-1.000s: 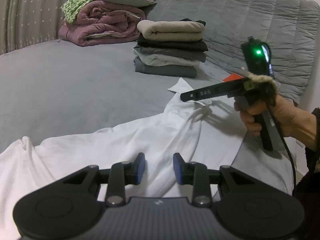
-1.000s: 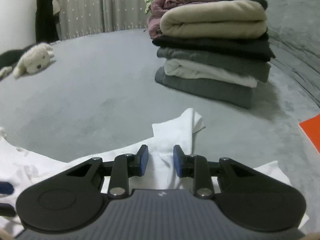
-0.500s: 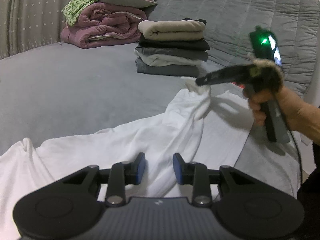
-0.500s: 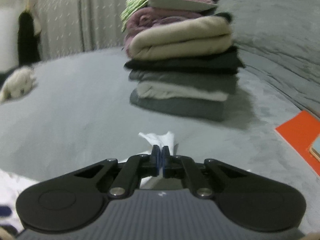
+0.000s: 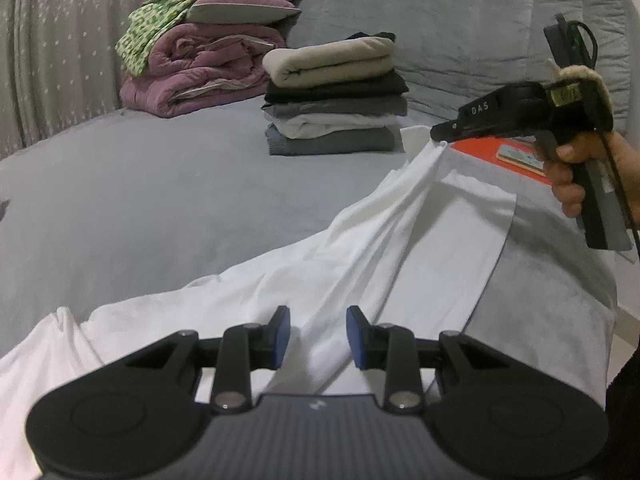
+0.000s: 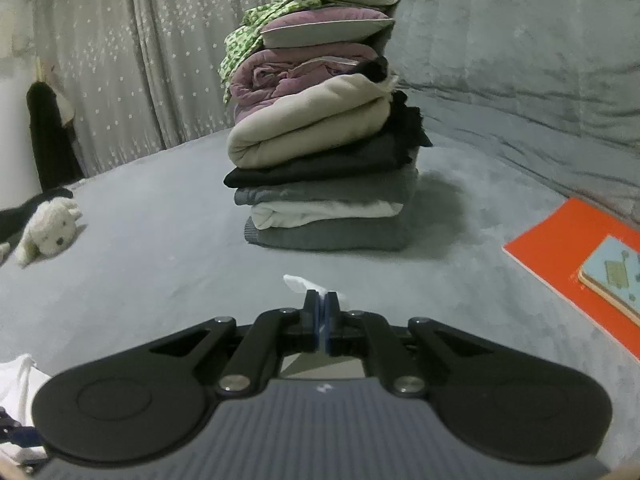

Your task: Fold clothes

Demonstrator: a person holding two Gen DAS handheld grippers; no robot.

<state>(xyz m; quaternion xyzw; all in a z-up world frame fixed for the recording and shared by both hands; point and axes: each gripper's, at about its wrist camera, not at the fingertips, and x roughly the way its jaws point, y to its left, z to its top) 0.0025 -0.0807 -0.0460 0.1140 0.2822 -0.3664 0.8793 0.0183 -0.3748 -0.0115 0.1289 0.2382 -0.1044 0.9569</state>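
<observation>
At the far left of the right wrist view, well off to the side of the closed tongs, a cream plush toy dog [image 6: 50, 230] lies on the grey bed cover [image 6: 152, 264]. Further right, straight ahead of both tongs, stands a stack of folded clothes [image 5: 334, 94] topped by a beige roll, with a mauve quilt bundle [image 5: 200, 76] behind it.

The left gripper [image 5: 318, 334] hovers low over the crumpled white cotton garment [image 5: 280, 280], its blue pads partly apart with cloth lying under and between them. The pads do not appear to press on it, so I judge it holds nothing.

The change is on the right. A second ago the right gripper [image 6: 321, 320] stood partly open above a corner of the garment. Its jaws have since closed onto that corner, and only a small white tuft [image 6: 298, 283] pokes out past the tips. In the left wrist view the person's hand [image 5: 576, 176] has lifted the tool, so the cloth now rises in a taut ridge from near the left tongs up to the right tips.

Right of those tips an orange notebook [image 6: 572, 252] lies flat.

With the corner secured and raised, the fold looks ready to begin. The left tongs likely need a grip of their own next.
</observation>
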